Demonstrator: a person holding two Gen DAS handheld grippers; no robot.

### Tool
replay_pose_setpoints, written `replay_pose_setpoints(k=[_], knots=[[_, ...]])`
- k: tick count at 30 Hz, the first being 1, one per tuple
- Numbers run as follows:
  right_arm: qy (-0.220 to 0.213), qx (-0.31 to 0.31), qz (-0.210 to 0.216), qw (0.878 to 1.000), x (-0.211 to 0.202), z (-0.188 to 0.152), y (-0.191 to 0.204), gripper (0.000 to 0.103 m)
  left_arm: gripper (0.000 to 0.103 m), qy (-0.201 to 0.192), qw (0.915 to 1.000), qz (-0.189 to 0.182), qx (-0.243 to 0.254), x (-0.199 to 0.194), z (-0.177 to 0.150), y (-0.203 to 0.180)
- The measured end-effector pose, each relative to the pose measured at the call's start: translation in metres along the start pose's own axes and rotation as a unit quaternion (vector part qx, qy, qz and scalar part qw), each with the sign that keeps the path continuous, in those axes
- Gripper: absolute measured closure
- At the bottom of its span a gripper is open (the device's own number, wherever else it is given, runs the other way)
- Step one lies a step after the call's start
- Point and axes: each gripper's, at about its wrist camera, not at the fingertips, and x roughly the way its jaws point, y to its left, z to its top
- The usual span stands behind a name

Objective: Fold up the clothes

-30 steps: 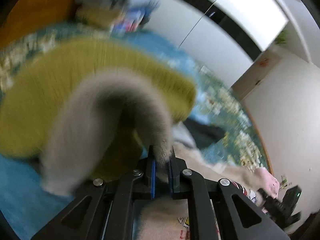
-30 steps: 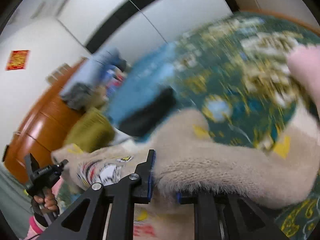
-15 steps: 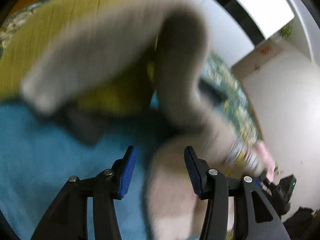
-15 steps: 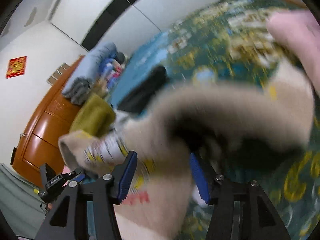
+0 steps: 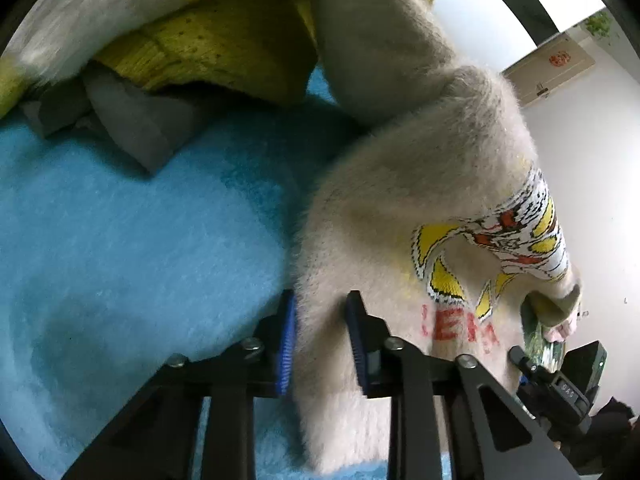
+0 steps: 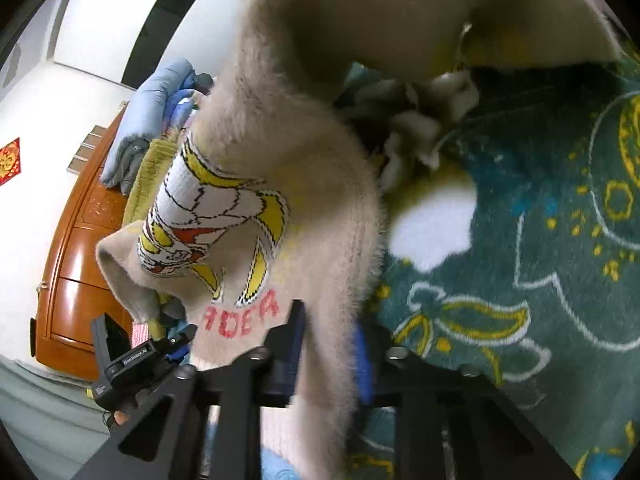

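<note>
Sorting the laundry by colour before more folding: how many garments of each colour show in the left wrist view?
Beige fluffy sweater, printed front: 1
Yellow knit garment: 1
Grey garment: 1
Total: 3
All lie on the blue blanket.

Blue blanket (image 5: 120, 240), patterned green cover (image 6: 540, 240), wooden cabinet (image 6: 76, 248).

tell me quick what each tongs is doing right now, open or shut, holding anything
Left tongs: just closed again, shut on the beige sweater.
Right tongs: just closed again, shut on the same beige sweater.
</note>
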Motion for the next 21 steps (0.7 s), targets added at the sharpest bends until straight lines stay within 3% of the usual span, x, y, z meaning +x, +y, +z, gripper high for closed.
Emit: replay_pose_setpoints(k=[1, 10, 13, 15, 18, 21], knots=[[-0.003, -0.003, 0.001, 1.0, -0.003, -0.001, 0.002, 0.091, 0.092, -0.002, 1.0, -0.004, -0.004, -0.004, -0.001, 0.002], [-0.058, -0.039, 0.016, 0.997, -0.059, -0.007, 0.017, 0.092, 0.094, -0.028, 0.9992, -0.029, 0.007, -0.067, -0.025, 0.005], [-0.051, -0.046, 0.008, 0.998, -0.065, -0.02, 0.01, 0.092, 0.094, -0.024, 0.9991, -0.019, 0.03, -0.084, -0.045, 0.012], [-0.042, -0.047, 0.0, 0.998, -0.065, -0.029, 0.003, 0.092, 0.094, -0.008, 0.9994, -0.007, 0.033, -0.075, -0.06, 0.018], [-0.012, -0.023, -0.019, 0.999, -0.048, -0.04, -0.017, 0.092, 0.094, 0.025, 0.9997, -0.001, 0.003, -0.059, -0.074, 0.034], [-0.008, -0.021, -0.018, 1.0, -0.048, -0.04, -0.02, 0.092, 0.094, 0.027, 0.9996, -0.008, -0.001, -0.063, -0.075, 0.04]])
